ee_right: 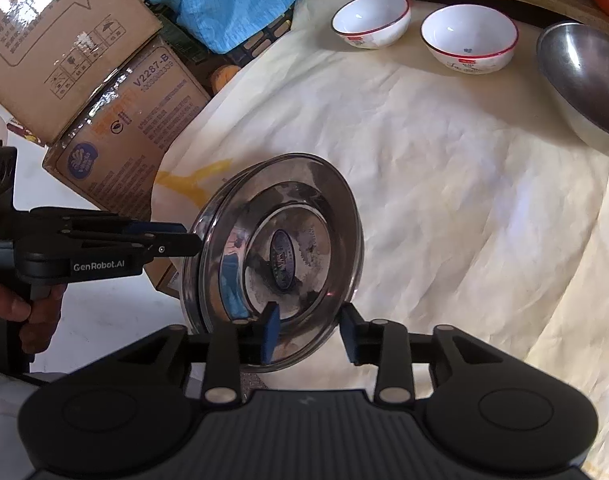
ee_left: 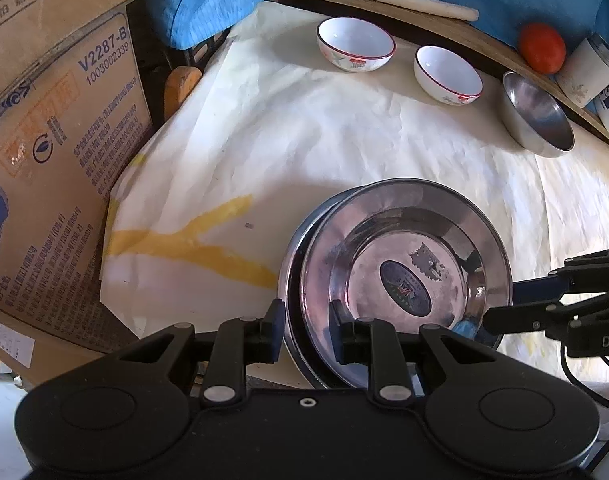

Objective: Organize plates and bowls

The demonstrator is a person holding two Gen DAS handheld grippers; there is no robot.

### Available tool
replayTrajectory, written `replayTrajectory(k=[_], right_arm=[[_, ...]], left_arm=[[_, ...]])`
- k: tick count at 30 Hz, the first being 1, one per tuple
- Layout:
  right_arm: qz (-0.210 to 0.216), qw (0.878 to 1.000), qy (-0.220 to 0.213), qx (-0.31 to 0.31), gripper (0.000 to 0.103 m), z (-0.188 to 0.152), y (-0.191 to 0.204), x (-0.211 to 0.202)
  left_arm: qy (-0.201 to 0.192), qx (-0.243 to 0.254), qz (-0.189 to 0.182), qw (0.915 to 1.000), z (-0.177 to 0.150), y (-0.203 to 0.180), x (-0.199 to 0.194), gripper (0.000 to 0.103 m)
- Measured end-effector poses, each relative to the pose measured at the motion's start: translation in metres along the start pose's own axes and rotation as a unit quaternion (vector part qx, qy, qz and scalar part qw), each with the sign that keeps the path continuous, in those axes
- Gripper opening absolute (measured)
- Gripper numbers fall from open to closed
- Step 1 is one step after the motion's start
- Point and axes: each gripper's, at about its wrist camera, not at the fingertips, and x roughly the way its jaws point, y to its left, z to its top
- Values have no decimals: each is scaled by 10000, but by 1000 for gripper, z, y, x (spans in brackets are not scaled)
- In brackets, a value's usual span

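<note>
Two steel plates (ee_left: 404, 256) were seen stacked near the cloth's (ee_left: 344, 140) front edge | left gripper (ee_left: 306, 320) was clamped on their rims | right gripper (ee_right: 310, 332) straddled the rim, pads apart | two white bowls (ee_left: 354, 44) and one steel bowl (ee_left: 538, 114) were left unstacked at the back

steel plates (ee_left: 404, 256): 2 (stacked) | white bowls (ee_left: 354, 42): 2 | steel bowl (ee_left: 538, 114): 1 | tomato (ee_left: 542, 48): 1

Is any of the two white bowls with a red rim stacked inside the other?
No, the two white bowls stand apart, side by side on the pale cloth, both empty.
</note>
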Motion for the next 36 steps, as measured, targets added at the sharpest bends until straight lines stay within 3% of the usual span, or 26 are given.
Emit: replayTrajectory(k=[4,15,19,22,26,30,32,36], right_arm=[[22,10000,61,-64,60,1,5,3],[-227,9993,-282,-33,80,0,6,-12],[-321,9983,-484,12,91,-1,3,-20],[-357,9968,-705,97,101,-3,-2,-28],[-371,9943,-961,262,103,-5,-10,-39],[-537,9893,-1288,433,103,-12,-18,-53],[-580,9859,-1491,496,103,-15,-24,-61],[-814,9746,-1947,744,103,-24,-40,-80]], left_arm=[[-57,-29,19,10000,1,0,-4,31],[-294,-95,10,9995,4,-3,-13,50],[-424,-39,28,9991,9,-9,-16,70],[-505,63,23,9987,13,-16,-17,80],[-601,168,-79,9980,22,-26,-17,91],[-664,300,-171,9972,31,-41,-14,94],[-712,359,-231,9965,36,-50,-12,102],[-806,509,-397,9947,48,-71,-8,102]])
